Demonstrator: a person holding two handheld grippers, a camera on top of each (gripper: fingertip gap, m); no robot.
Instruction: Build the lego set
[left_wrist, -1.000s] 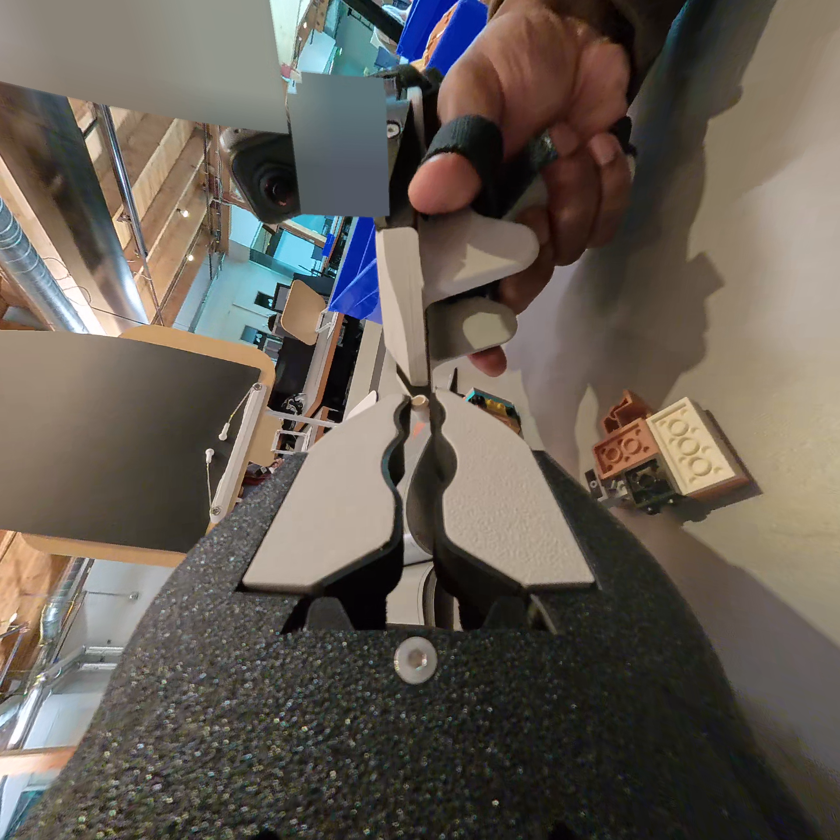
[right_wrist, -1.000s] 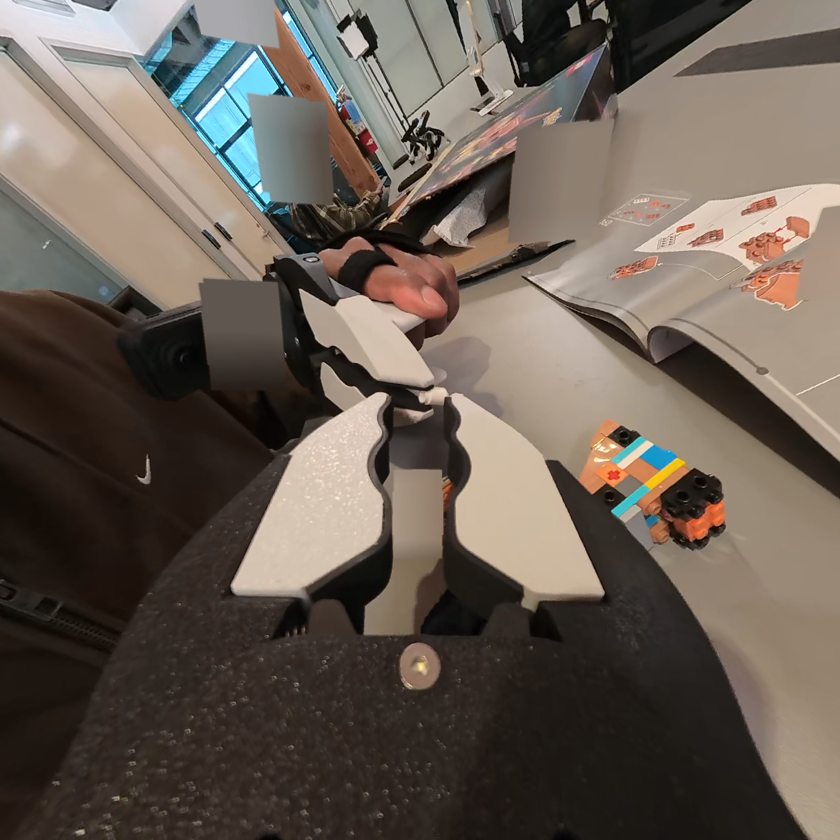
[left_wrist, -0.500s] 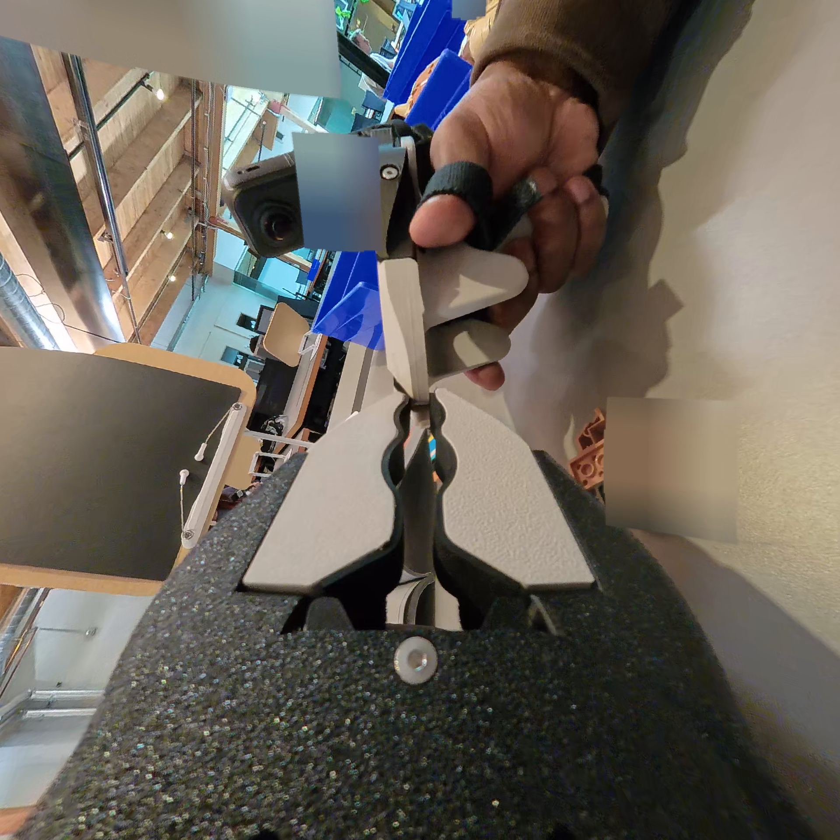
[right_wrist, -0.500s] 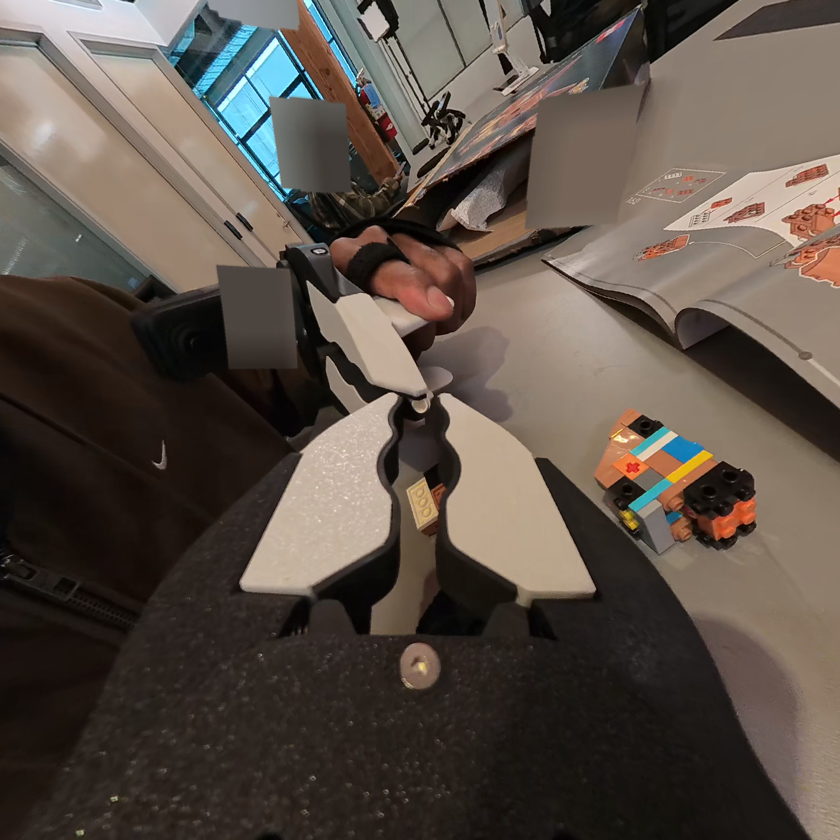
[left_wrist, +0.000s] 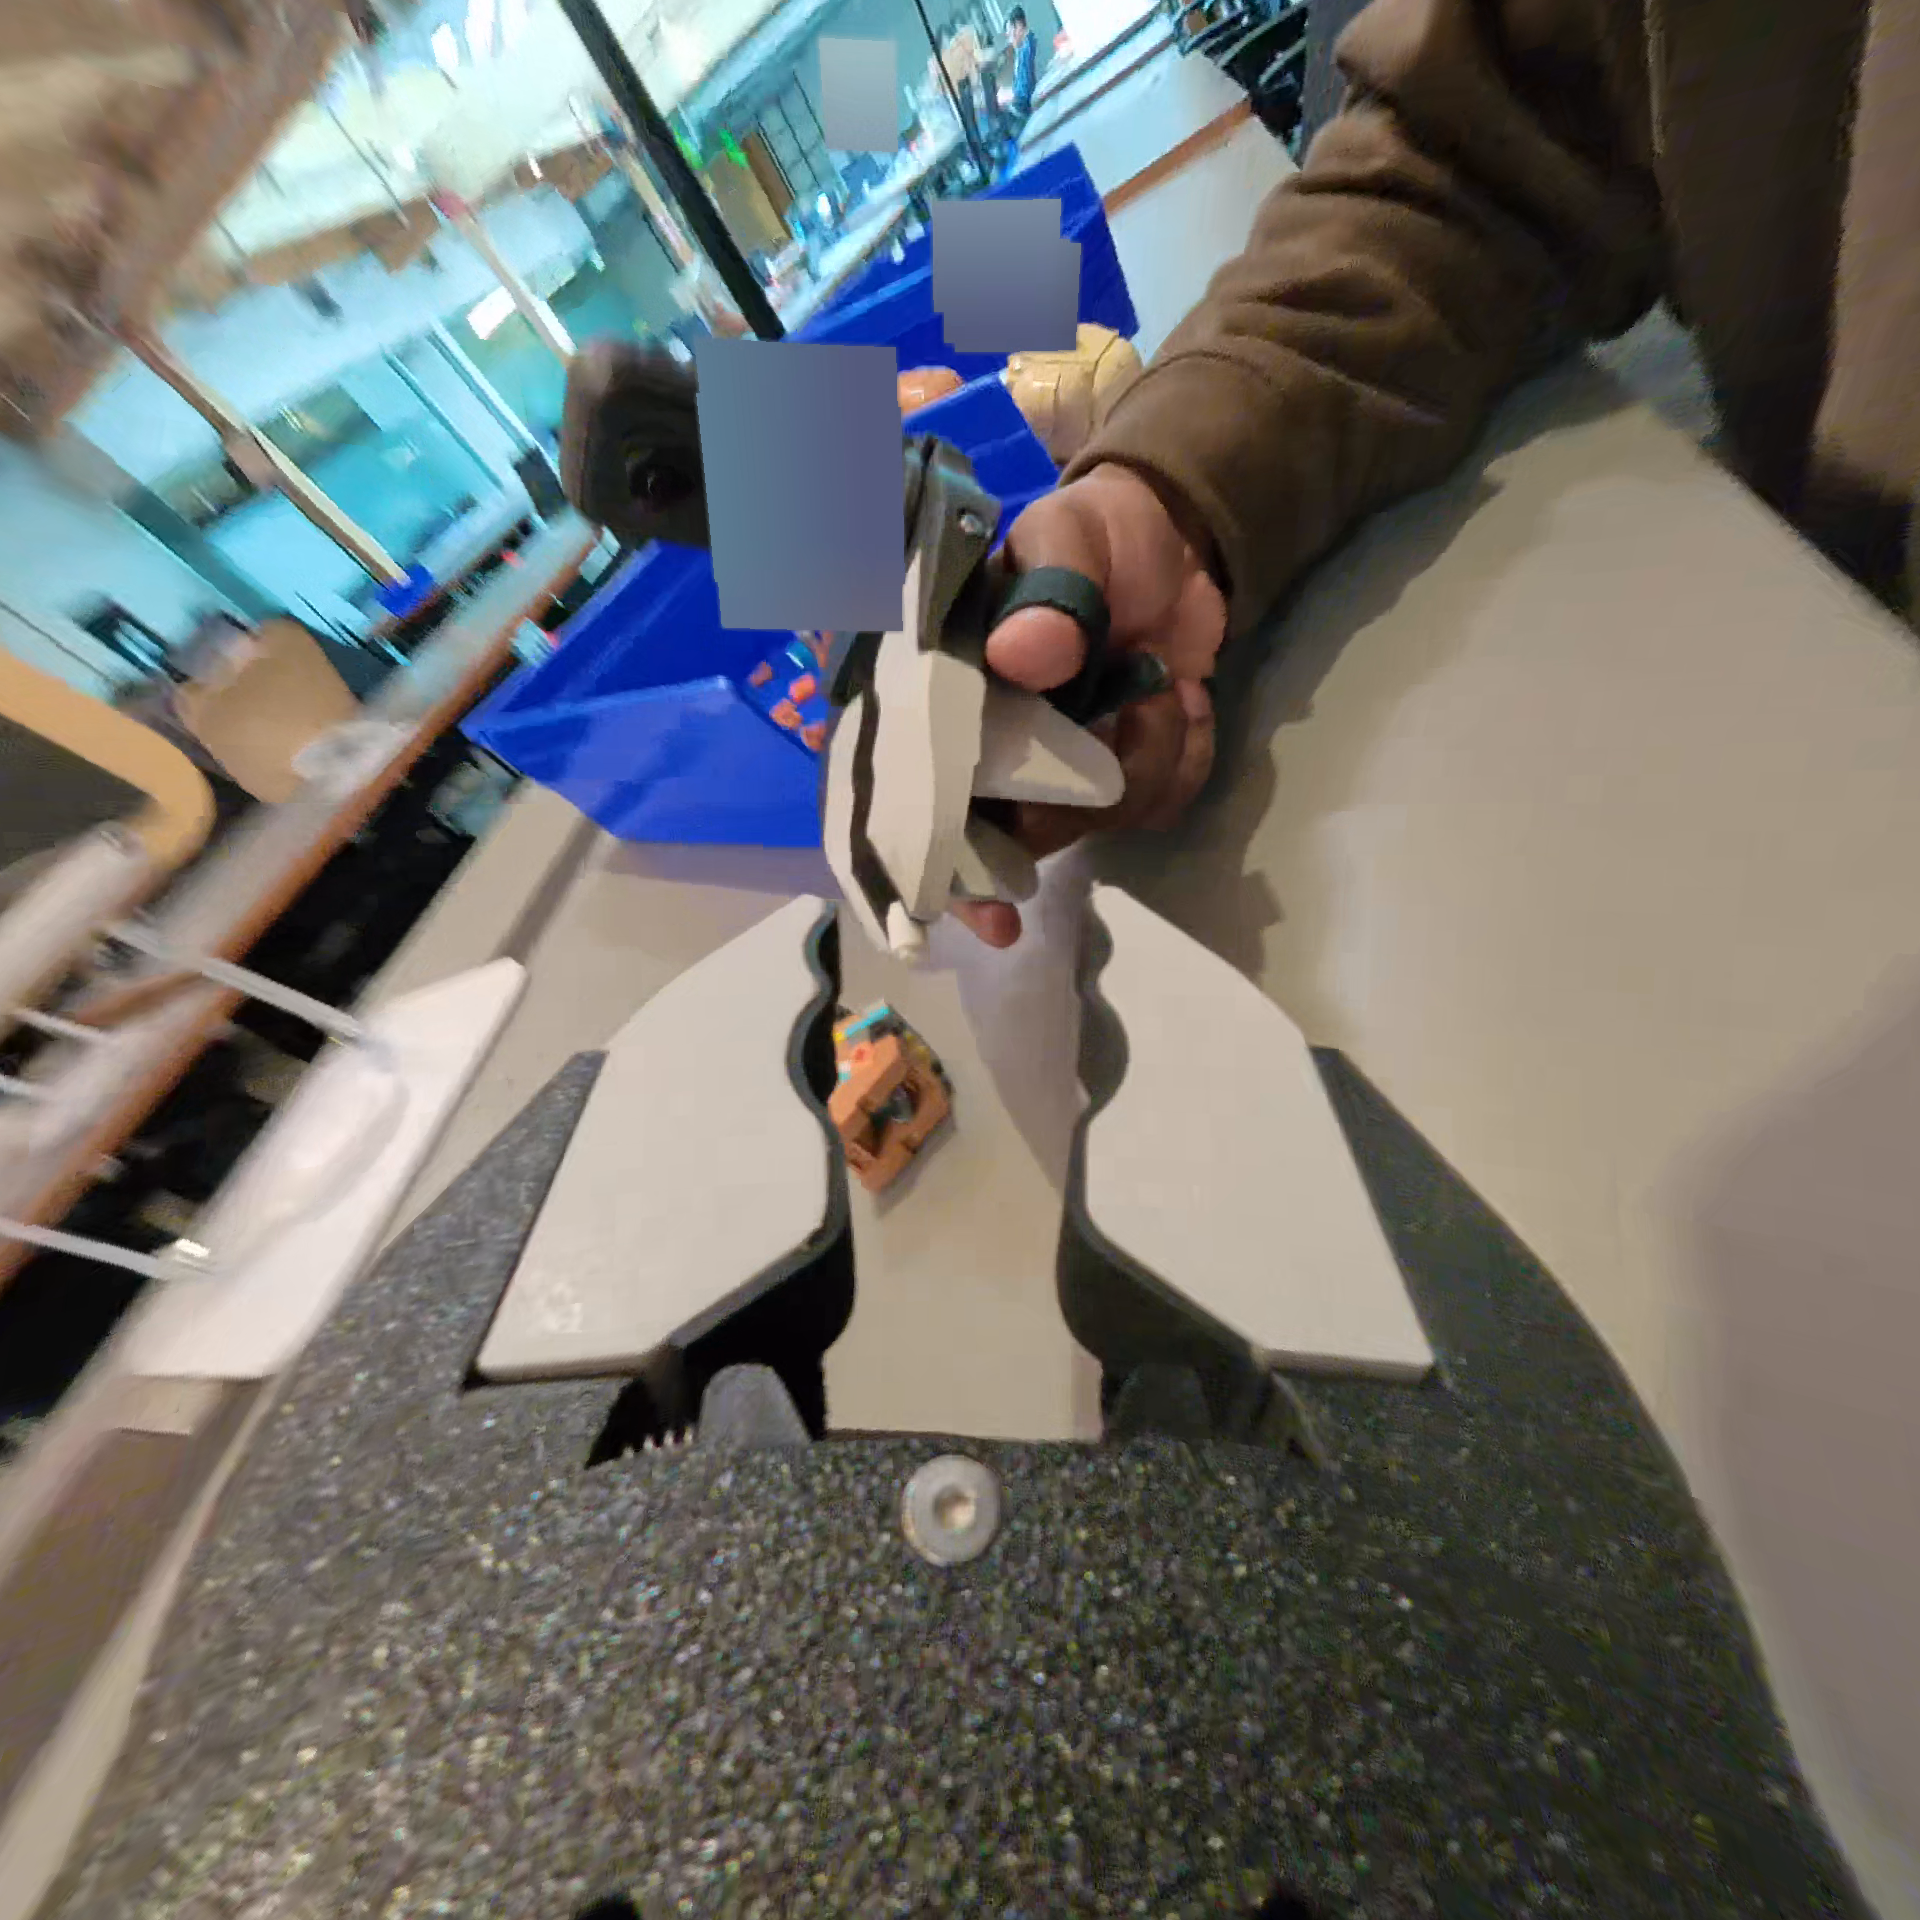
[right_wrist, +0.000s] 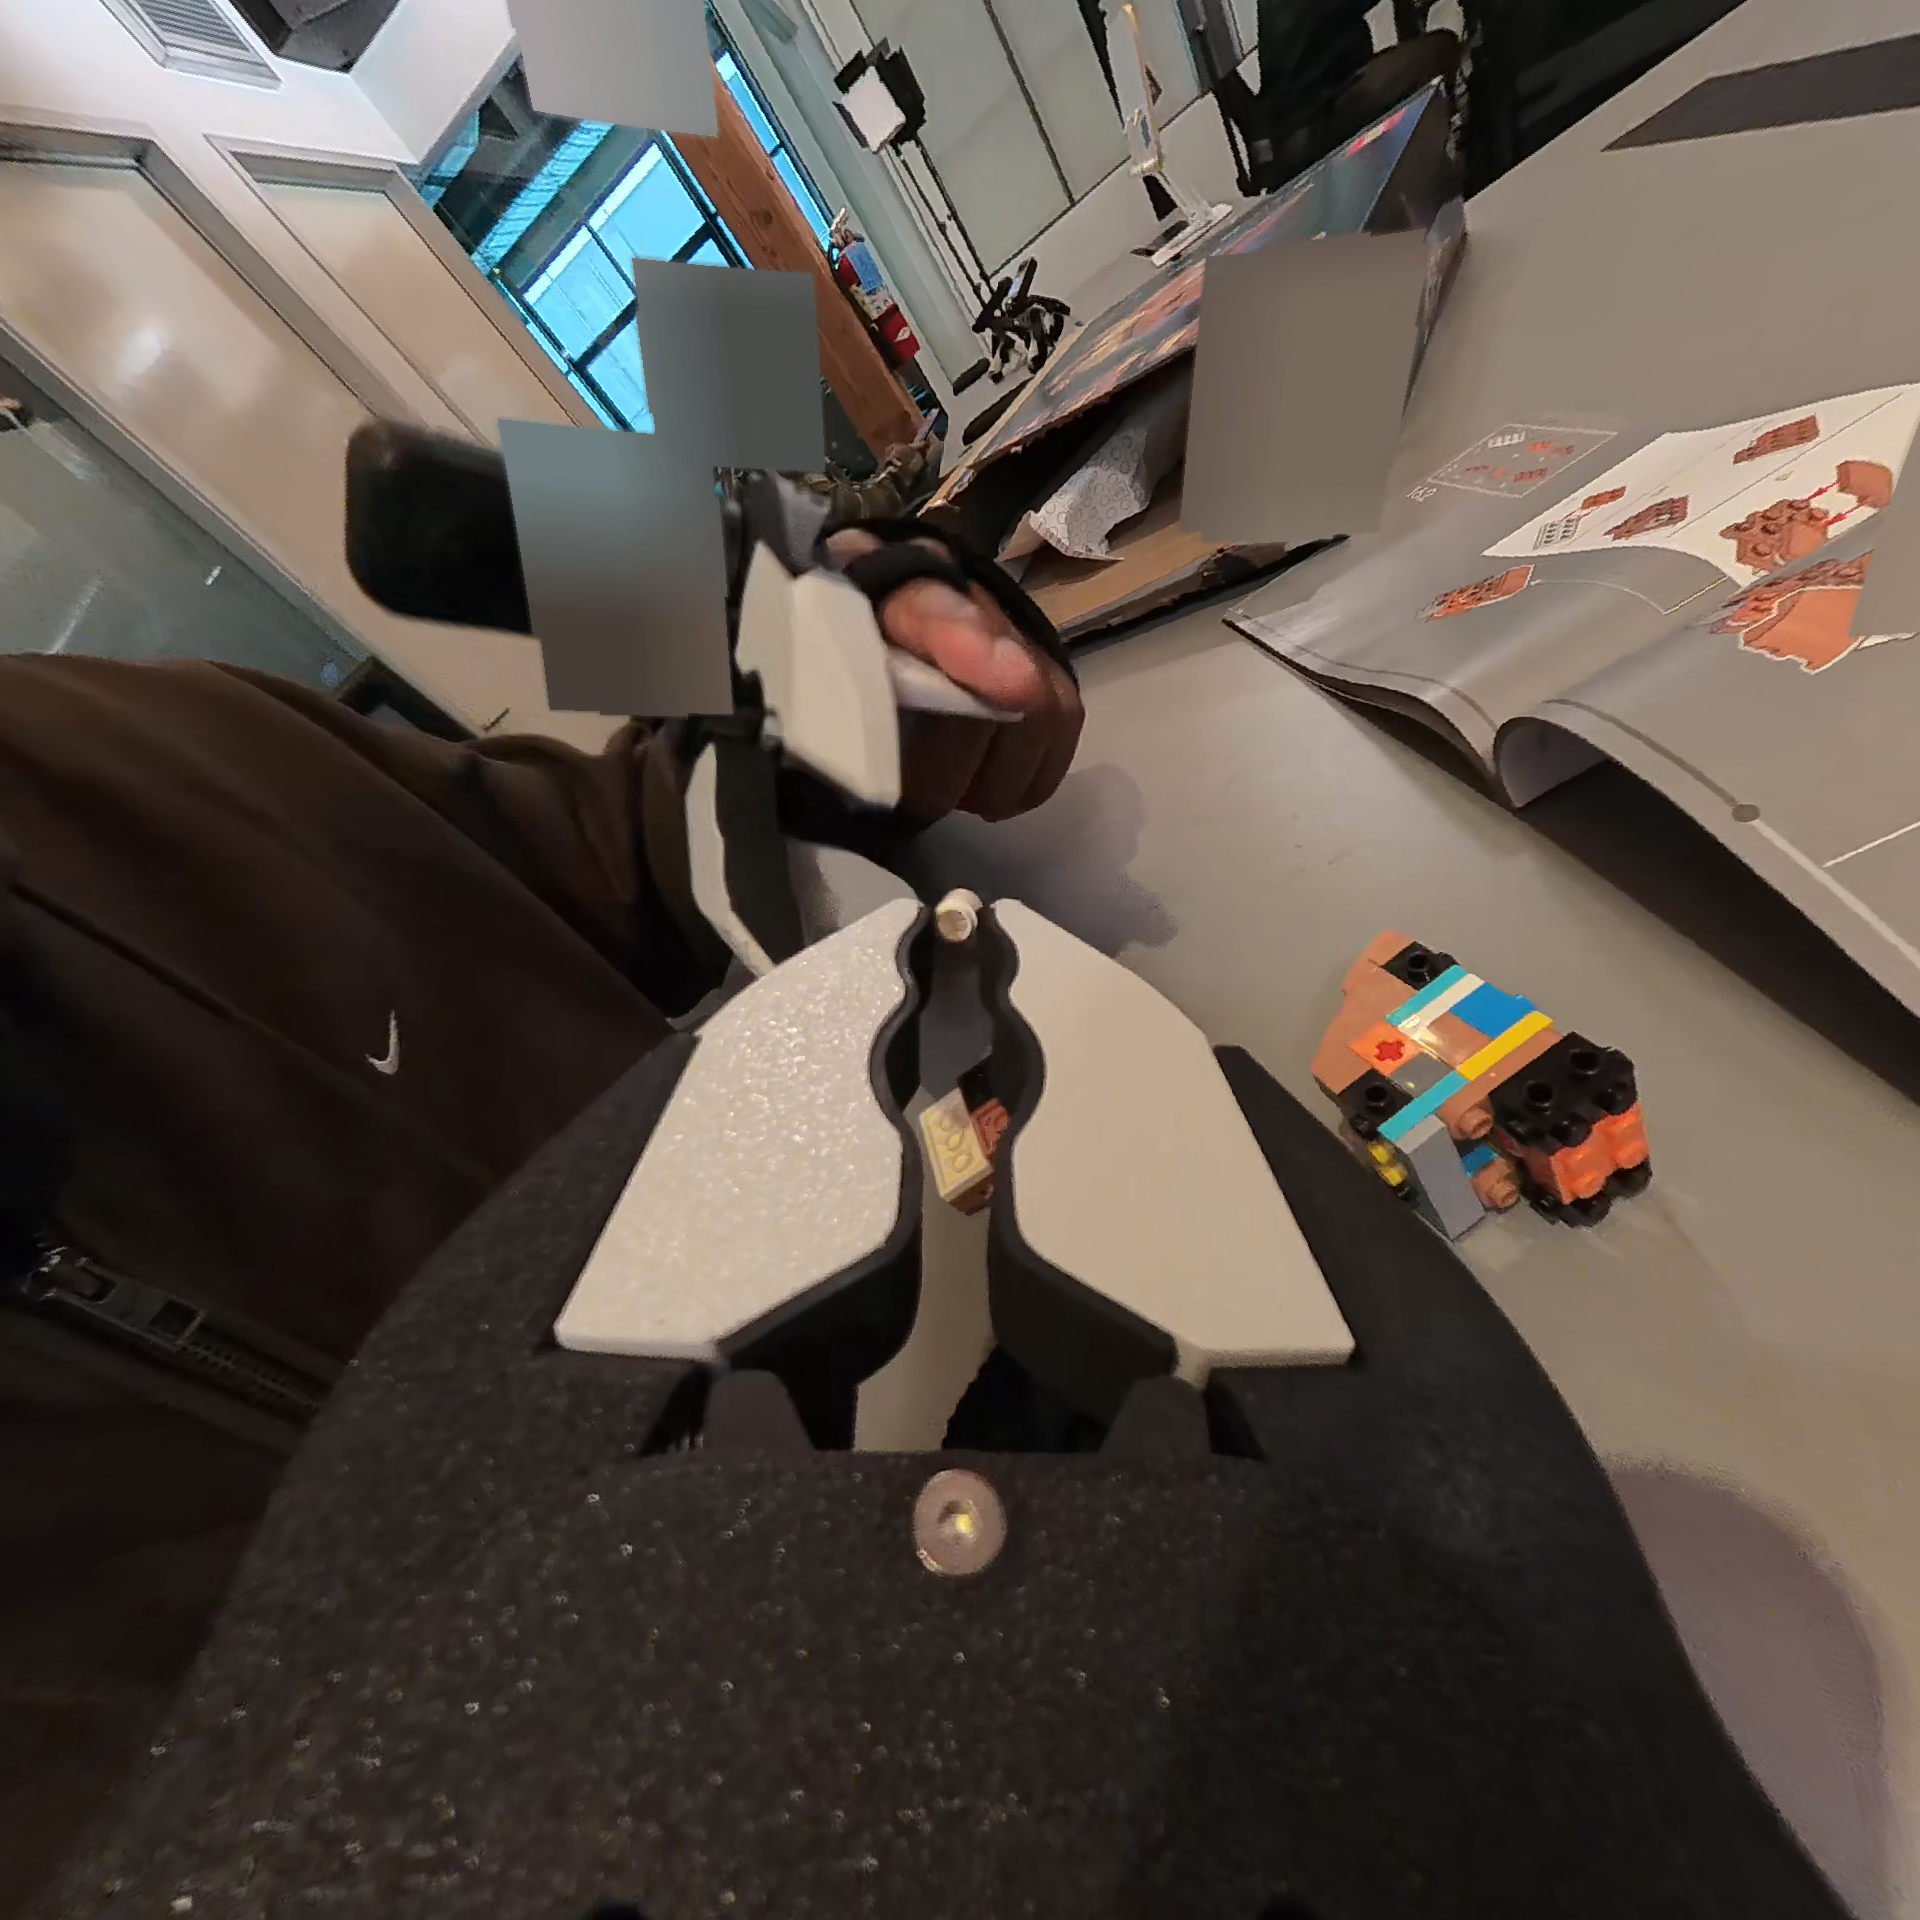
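Grey table (right_wrist: 1299, 831); left gripper (left_wrist: 961, 940) jaws released; right gripper (right_wrist: 956, 920) jaws pinch a half-hidden white peg (right_wrist: 954, 921).

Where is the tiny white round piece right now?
The tiny white round piece is pinched at the very tips of the right claw, held above the grey table, left of the colourful brick model; the left view shows it too.

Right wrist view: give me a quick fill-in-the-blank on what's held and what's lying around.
The right gripper pinches a small ___ piece at its tips.
The left gripper is ___, with nothing between its fingers.
The colourful model rests on the grey ___.
Missing words: white; open; table.
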